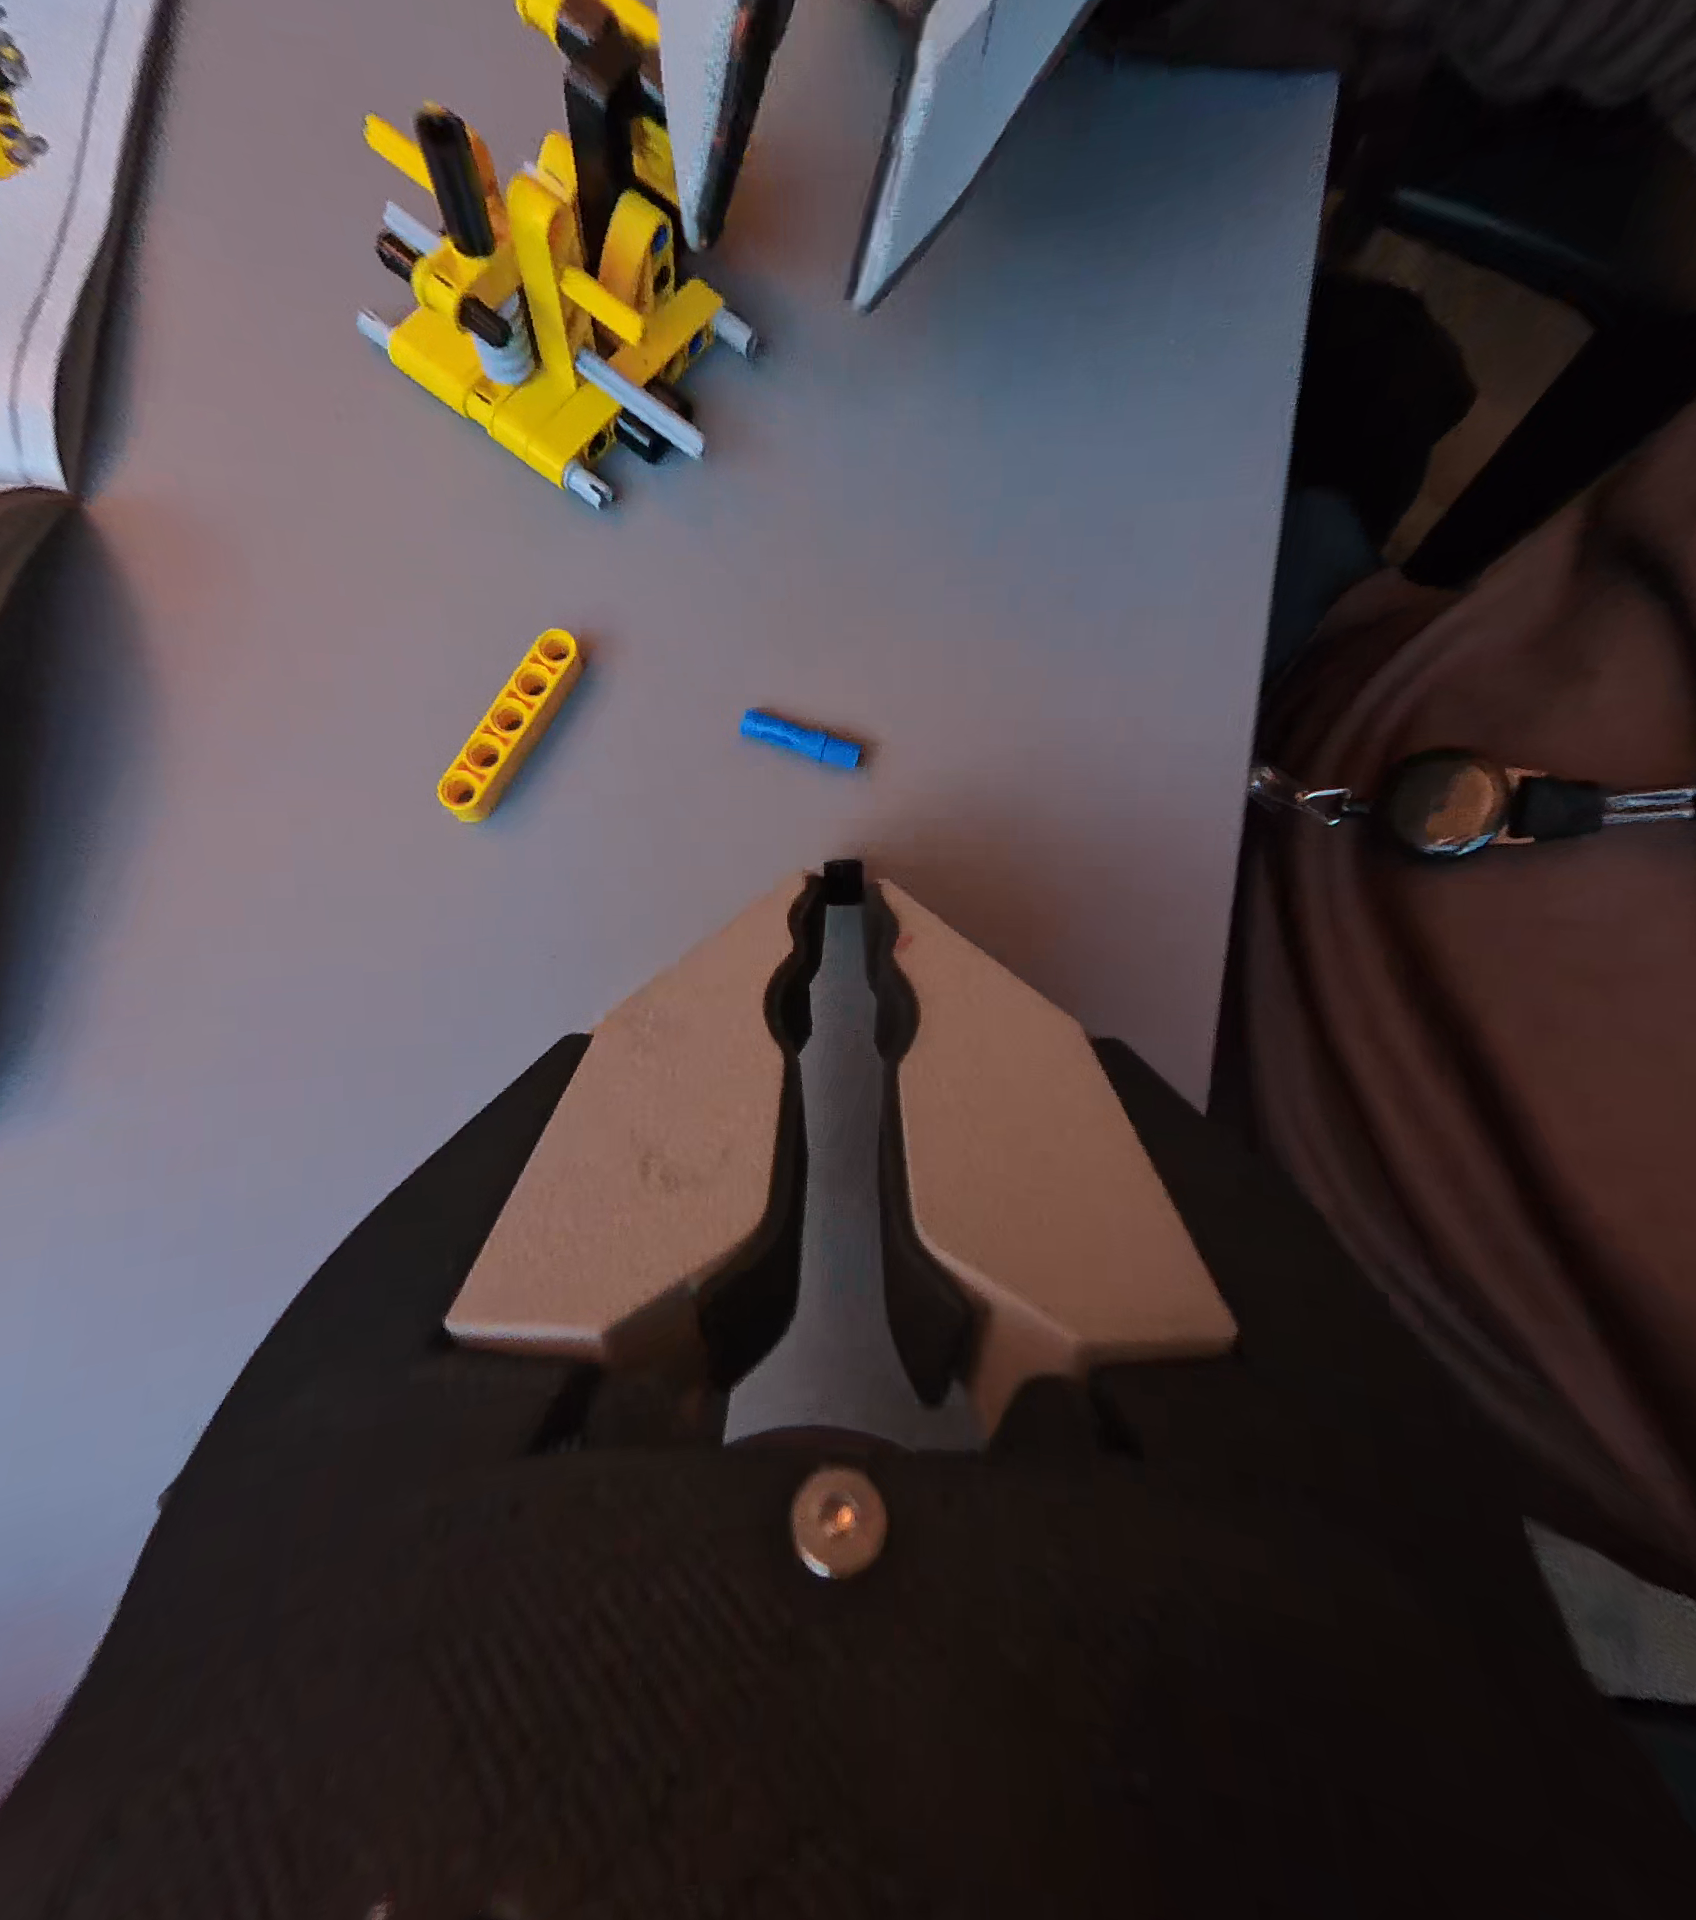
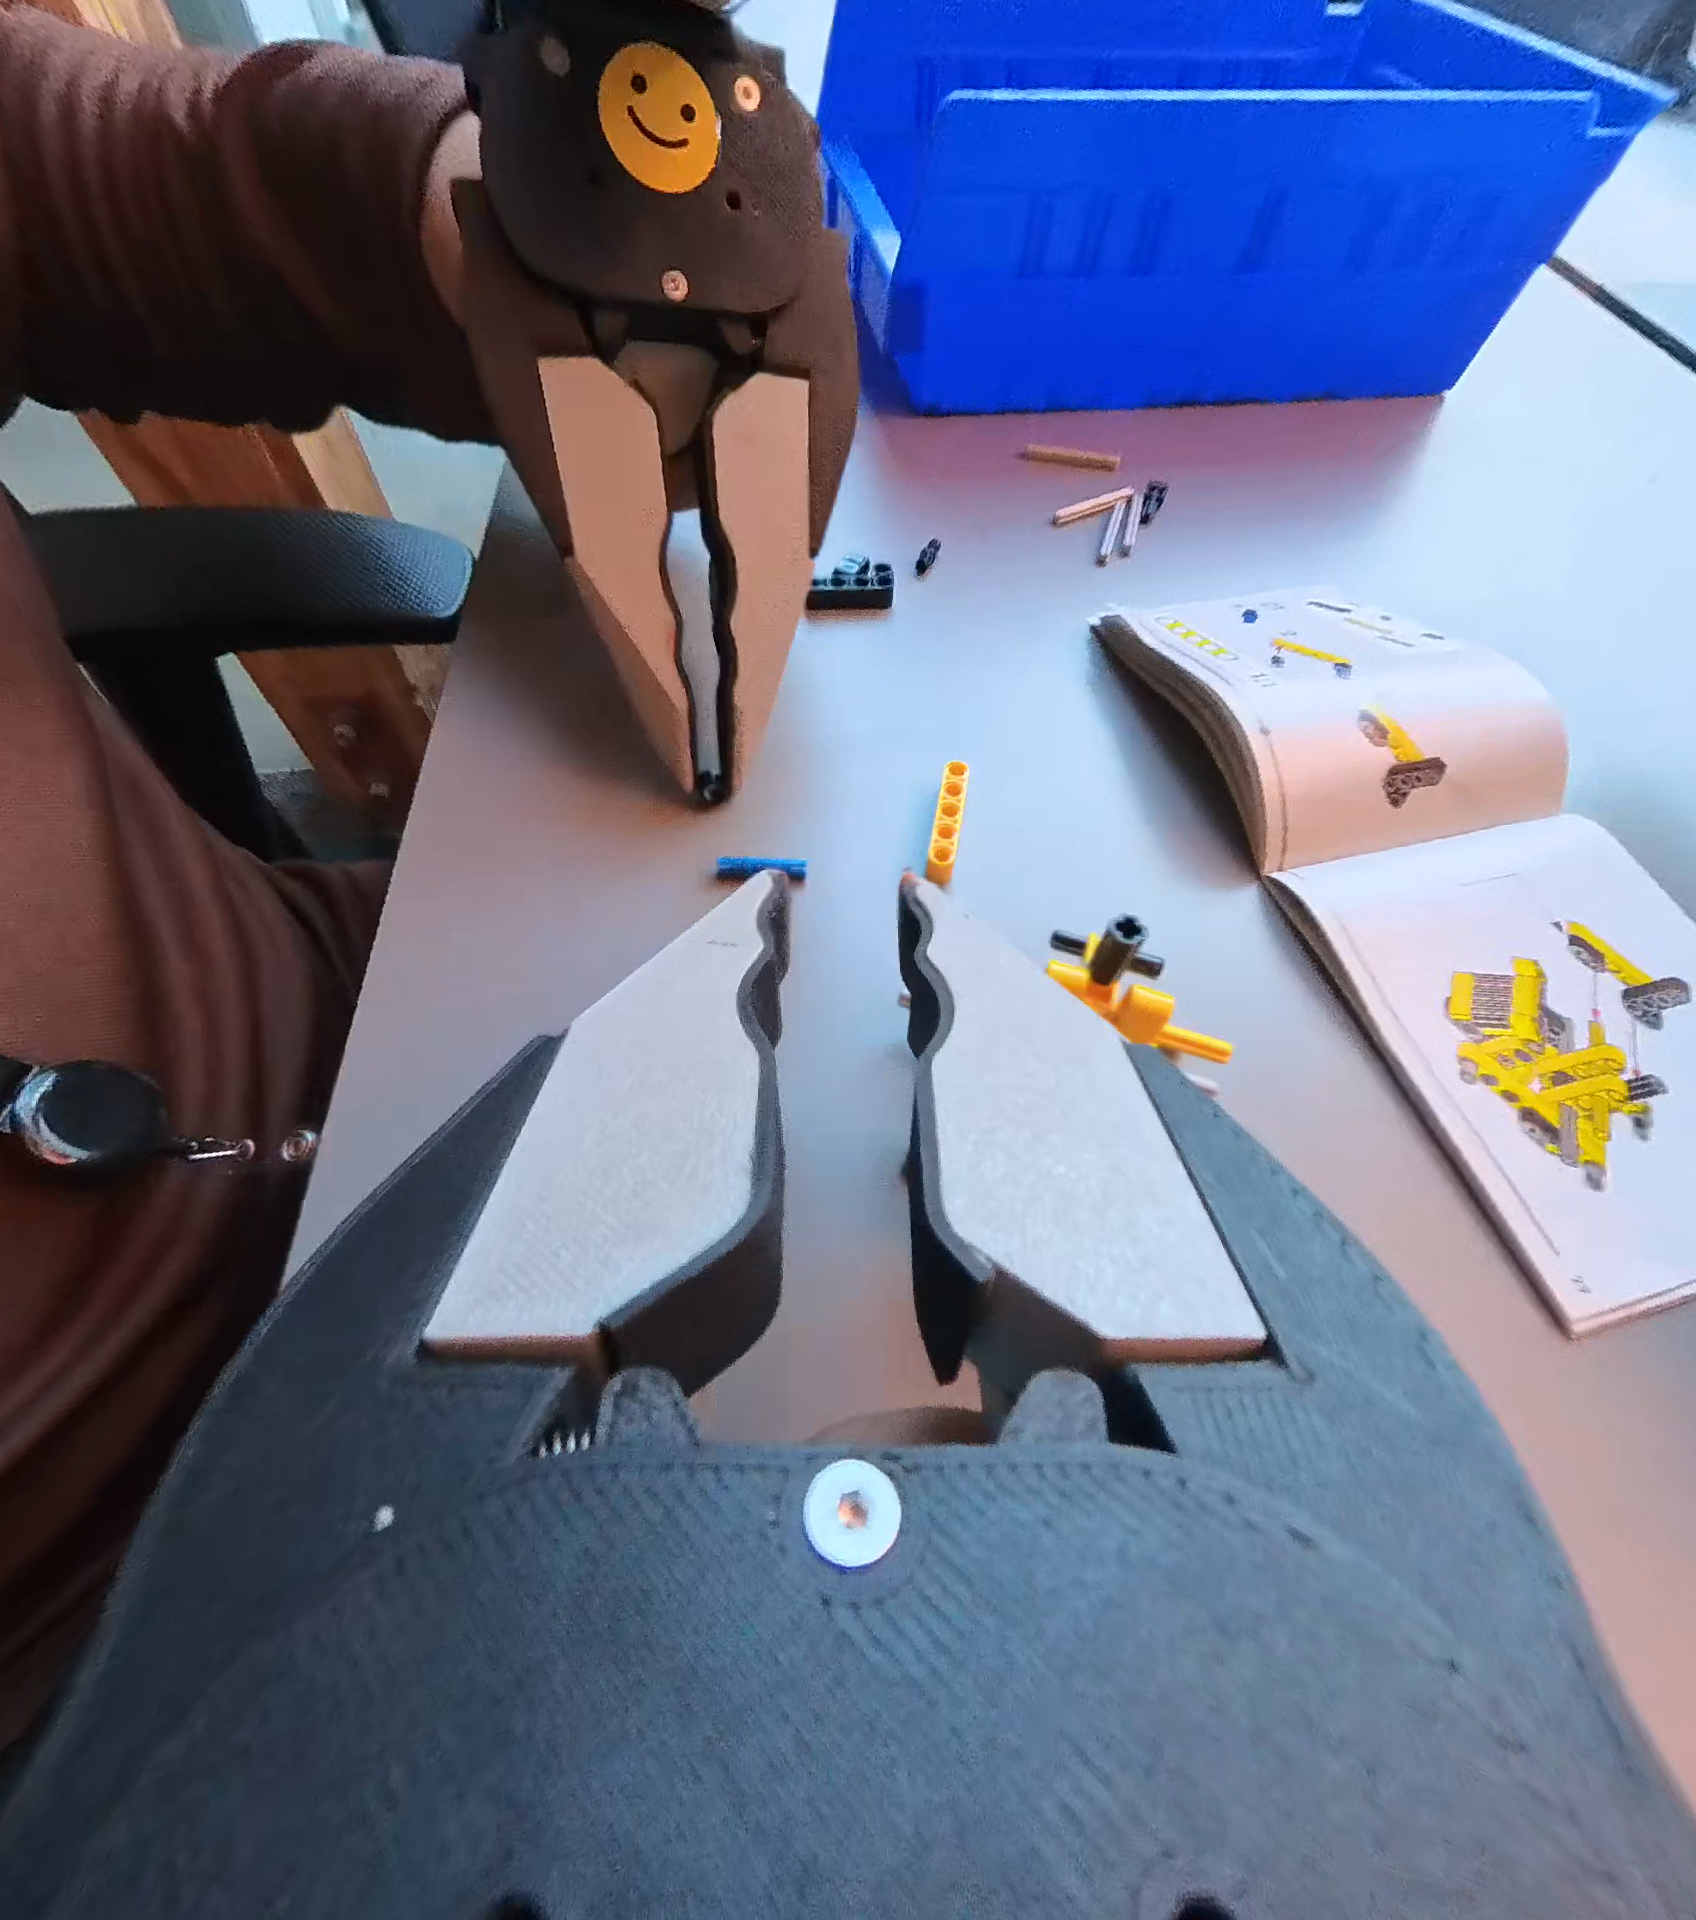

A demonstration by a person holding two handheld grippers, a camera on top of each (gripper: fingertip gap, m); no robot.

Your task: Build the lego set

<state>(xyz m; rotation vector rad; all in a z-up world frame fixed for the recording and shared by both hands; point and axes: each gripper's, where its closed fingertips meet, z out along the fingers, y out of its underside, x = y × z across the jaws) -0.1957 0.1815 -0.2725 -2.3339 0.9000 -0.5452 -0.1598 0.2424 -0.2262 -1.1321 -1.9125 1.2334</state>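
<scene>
1. The left gripper (image 1: 842, 883), with tan flat fingers on a black printed body, is clenched on a small black pin (image 1: 842, 881) whose end pokes out between the tips; the right wrist view shows the same pin (image 2: 711, 787) pointing down at the grey tabletop (image 2: 563, 935), close to it; contact cannot be judged.
2. The right gripper (image 2: 844, 883) has its jaws released, with a clear gap between the tips and nothing held.
3. A short blue ridged plastic pin (image 1: 800, 739) lies flat on the table between the two grippers, just ahead of the left tips and just beside the right gripper's left fingertip (image 2: 771, 899).
4. A yellow straight beam with five round holes (image 1: 509, 724) lies flat near the blue pin, apart from it; in the right wrist view its near end (image 2: 946, 821) sits just beyond the right gripper's right fingertip.
5. The partly built yellow, black and grey model (image 1: 553, 312) stands on the table beside the right gripper's fingers, on their outer right side.
6. An open instruction booklet (image 2: 1509, 1039) with pictures of a yellow vehicle lies to the right of the model.
7. A black short beam (image 2: 850, 584) and several loose tan and grey rods (image 2: 1098, 509) lie farther back, in front of a large blue plastic bin (image 2: 1187, 239).
8. The person's brown sleeve (image 2: 148, 229) runs to the left gripper, and a black badge reel (image 2: 85, 1114) hangs at the table edge.
</scene>
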